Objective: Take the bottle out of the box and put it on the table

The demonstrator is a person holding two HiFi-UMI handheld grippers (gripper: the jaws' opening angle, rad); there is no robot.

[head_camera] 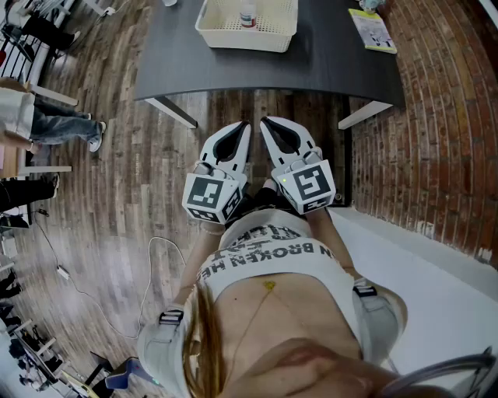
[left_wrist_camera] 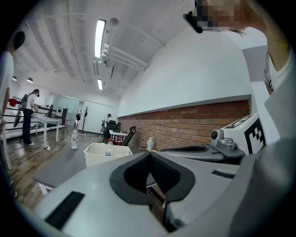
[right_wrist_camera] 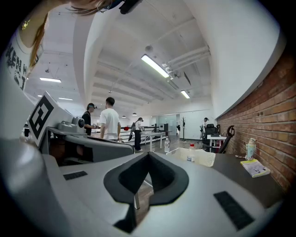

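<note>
The person stood facing the dark worktop (head_camera: 327, 70) with both arms bent and drawn in close to the torso. The two claws were held side by side just in front of the waist, over the wooden floor (head_camera: 140, 179). Both pointed forward toward the worktop edge, close to level with only a slight dip at the tips, and neither reached over the worktop.

The left claw (head_camera: 245, 124) had its jaws closed, the dark pads meeting at the tip with nothing between them, as its own view showed (left_wrist_camera: 149, 155). The right claw (head_camera: 264, 120) lay just beside it, angled a little inward so the two tips nearly met. Its jaws were also pressed together and empty (right_wrist_camera: 148, 155).

The bottle (head_camera: 247, 15) stood upright inside the cream, perforated box (head_camera: 233, 39). The box sat on the far part of the worktop, well apart from both claws. The left gripper view showed the bottle (left_wrist_camera: 109, 148) rising above the rim of the box (left_wrist_camera: 99, 155). A yellow booklet (head_camera: 372, 29) lay on the worktop to the right of the box, near the brick wall (head_camera: 443, 116).
</note>
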